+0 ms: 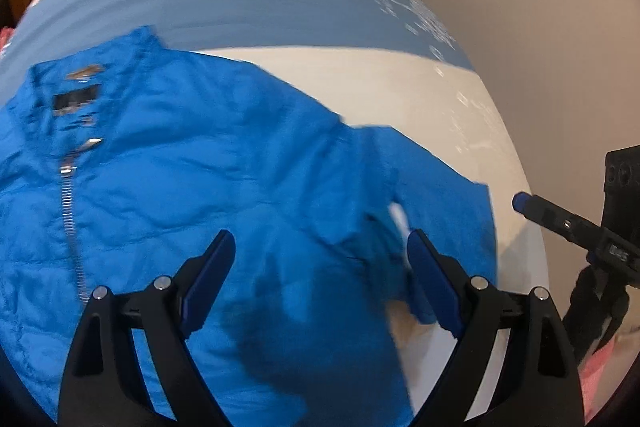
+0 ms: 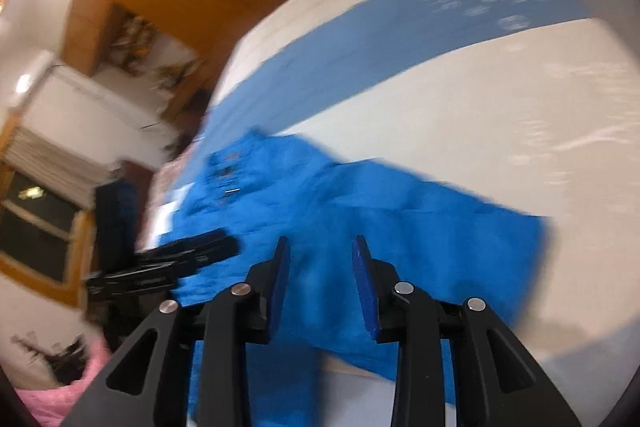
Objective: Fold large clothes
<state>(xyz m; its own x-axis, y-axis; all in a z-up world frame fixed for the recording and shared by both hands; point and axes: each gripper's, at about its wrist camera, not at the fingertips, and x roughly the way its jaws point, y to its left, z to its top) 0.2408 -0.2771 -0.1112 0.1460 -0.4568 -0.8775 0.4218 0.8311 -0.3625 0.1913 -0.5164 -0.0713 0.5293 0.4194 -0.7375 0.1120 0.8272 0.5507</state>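
Bright blue puffy jacket (image 1: 208,163) of thin, crinkly, shiny cloth, lying flat and face up on a bed sheet (image 1: 360,83) that is smooth and cream-white with a wide soft-blue band (image 1: 256,3) across it. Zipped up the front with a silver metal zipper (image 1: 70,211), small toothed and straight. Stand-up collar (image 1: 80,67) at the top with a dark label inside. In the left wrist view, collar toward the far side of the bed, body running down toward the camera, one sleeve (image 1: 436,183) stretched out to the right. Soft bumps and wrinkles all over the cloth. Left gripper (image 1: 320,247), black plastic with flat blue pads, hanging over the jacket with jaws spread wide and nothing held. Right gripper (image 2: 320,255), same make, over the sleeve, jaws only partly apart, gripping nothing, cloth showing in the gap below. Right wrist view very blurred. Pink fluffy cloth (image 2: 60,395) at the bottom left corner there.
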